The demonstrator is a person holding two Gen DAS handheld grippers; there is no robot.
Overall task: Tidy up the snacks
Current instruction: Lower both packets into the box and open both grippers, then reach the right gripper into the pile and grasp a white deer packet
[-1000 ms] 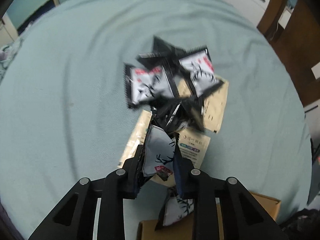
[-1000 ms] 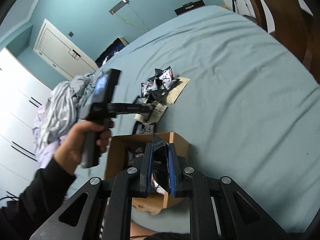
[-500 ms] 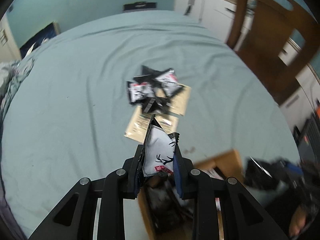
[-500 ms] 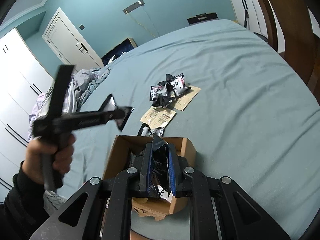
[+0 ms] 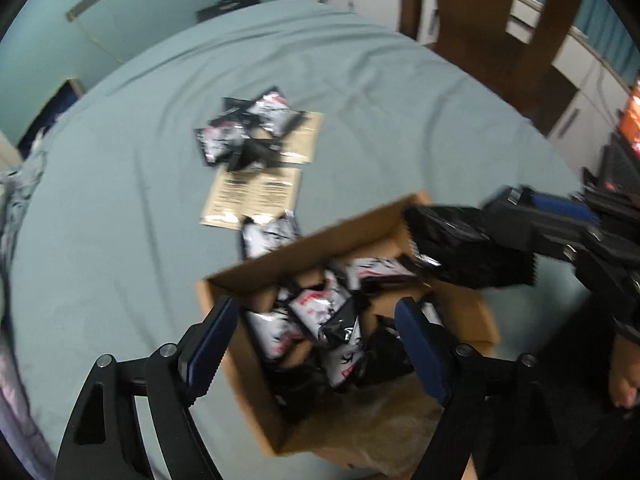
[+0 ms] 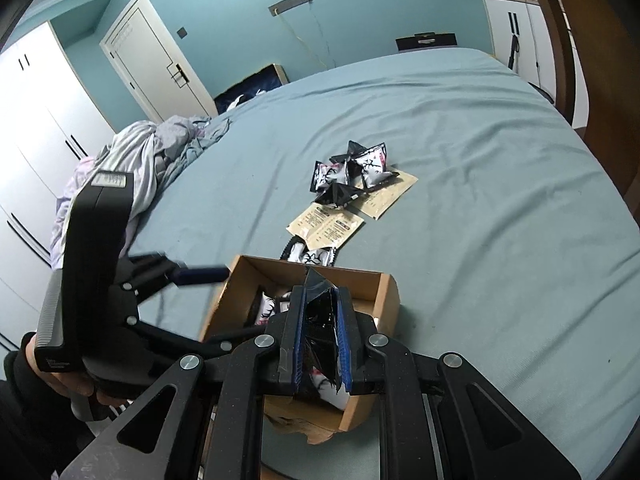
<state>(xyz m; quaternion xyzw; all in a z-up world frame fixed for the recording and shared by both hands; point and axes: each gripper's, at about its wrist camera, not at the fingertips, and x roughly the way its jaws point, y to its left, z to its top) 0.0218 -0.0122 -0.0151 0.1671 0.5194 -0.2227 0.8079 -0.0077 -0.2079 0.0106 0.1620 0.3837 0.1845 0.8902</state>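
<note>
Two grippers are in my views, both above the cardboard box that sits near the front edge of the bed. My left gripper points steeply down over the open box; its jaws are opening, spread wide, with nothing pressed between the pads. Beneath it, several black-and-white snack packets lie loose inside the box. My right gripper is closed tight on a black packet, held upright over the box's near side. One more packet lies on the bed, touching the box's far wall. Farther toward the middle of the bed, two tan paper sachets lie flat, and a small heap of packets rests partly on the farther sachet. Crumpled bedding is piled at the left edge.
</note>
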